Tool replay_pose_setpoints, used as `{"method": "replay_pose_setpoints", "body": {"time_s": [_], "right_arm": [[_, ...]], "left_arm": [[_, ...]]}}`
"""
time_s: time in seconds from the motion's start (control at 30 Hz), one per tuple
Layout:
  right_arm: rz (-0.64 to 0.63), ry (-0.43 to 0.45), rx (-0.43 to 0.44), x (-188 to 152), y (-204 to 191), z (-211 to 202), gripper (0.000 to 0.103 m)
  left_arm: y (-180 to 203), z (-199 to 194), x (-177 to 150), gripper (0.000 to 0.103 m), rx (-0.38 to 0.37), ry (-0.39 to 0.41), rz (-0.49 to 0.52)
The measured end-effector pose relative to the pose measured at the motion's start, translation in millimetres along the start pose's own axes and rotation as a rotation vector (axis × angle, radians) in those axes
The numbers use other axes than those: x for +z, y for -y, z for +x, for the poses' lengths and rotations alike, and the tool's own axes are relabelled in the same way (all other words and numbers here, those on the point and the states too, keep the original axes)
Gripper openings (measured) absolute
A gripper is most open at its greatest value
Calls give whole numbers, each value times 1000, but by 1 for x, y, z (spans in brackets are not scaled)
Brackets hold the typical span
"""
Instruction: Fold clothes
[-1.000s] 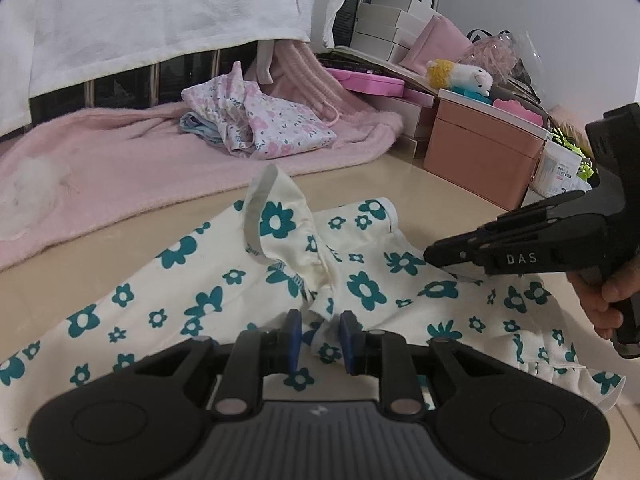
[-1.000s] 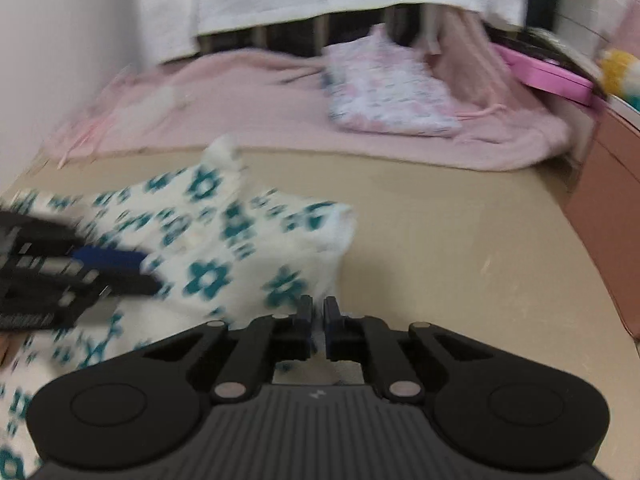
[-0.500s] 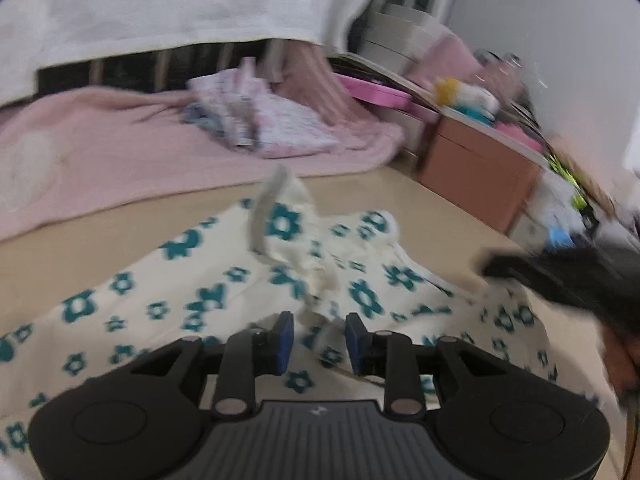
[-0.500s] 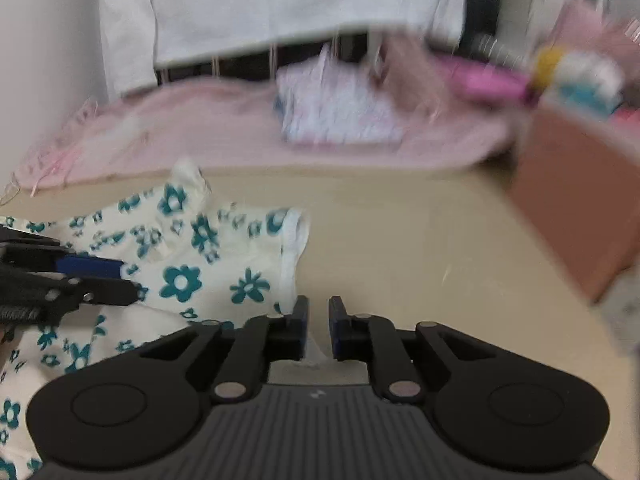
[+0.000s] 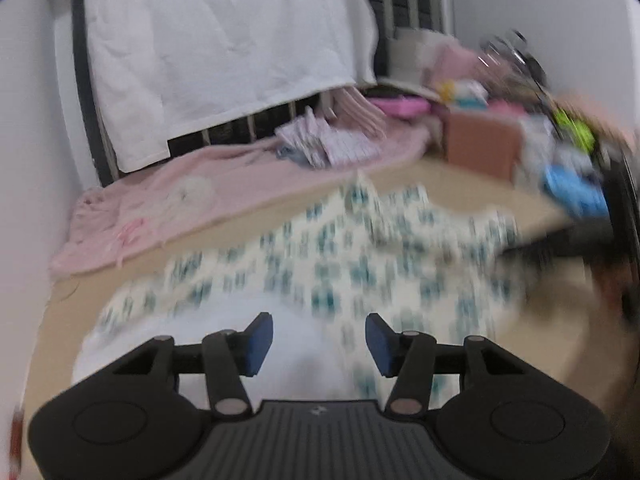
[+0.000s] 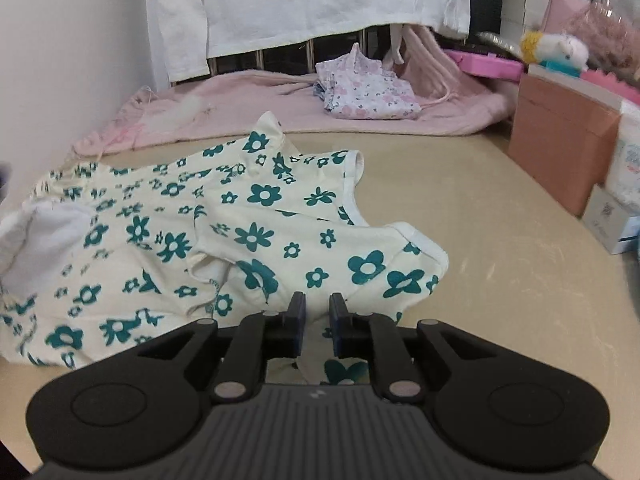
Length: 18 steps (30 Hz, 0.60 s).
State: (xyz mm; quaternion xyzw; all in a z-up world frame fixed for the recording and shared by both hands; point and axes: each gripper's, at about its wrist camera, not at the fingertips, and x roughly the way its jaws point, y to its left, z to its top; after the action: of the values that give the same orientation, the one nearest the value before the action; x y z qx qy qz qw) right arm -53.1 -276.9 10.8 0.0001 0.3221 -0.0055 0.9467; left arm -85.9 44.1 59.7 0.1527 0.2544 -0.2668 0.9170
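A cream garment with teal flowers (image 6: 240, 236) lies spread and partly folded on the beige tabletop (image 6: 500, 240). It also shows, blurred, in the left wrist view (image 5: 360, 264). My left gripper (image 5: 319, 340) is open and empty, raised above the garment's near white edge. My right gripper (image 6: 317, 316) stands slightly open just over the garment's near edge, with cloth showing below the gap and nothing clamped.
A pink blanket (image 6: 248, 100) lies along the back with a folded pink-flowered garment (image 6: 368, 88) on it. A brown-pink box (image 6: 560, 136) and small cartons (image 6: 612, 216) stand at the right. A white sheet (image 6: 304, 0) hangs behind. A wall is on the left.
My left gripper has opened wide, let go of the garment, and pulled up and back. My right gripper has opened a little and drawn back from the garment.
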Motion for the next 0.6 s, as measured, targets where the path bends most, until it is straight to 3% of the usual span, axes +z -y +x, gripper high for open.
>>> {"method": "replay_pose_setpoints", "body": {"time_s": [0.13, 0.23, 0.33, 0.4, 0.43, 0.5, 0.6], "right_arm": [[-19, 6, -55, -19, -13, -24, 12], [-22, 13, -76, -33, -19, -42, 12], [-24, 29, -68, -43, -21, -55, 13], [-47, 69, -37, -49, -25, -74, 13], [-89, 123, -6, -54, -30, -89, 13], [-160, 203, 62, -64, -39, -113, 13], [-98, 138, 127, -69, -41, -104, 12]], "left_arm": [[7, -15, -43, 46, 41, 13, -8], [-4, -4, -54, 33, 46, -49, -60], [-17, -11, -58, 33, 47, -34, -103], [-18, -28, -60, 33, 36, 12, -97], [-16, -35, -63, 42, 17, 34, -75], [-12, -42, -68, 48, -2, 52, -30], [-8, -32, -73, 38, 33, -7, -9]]}}
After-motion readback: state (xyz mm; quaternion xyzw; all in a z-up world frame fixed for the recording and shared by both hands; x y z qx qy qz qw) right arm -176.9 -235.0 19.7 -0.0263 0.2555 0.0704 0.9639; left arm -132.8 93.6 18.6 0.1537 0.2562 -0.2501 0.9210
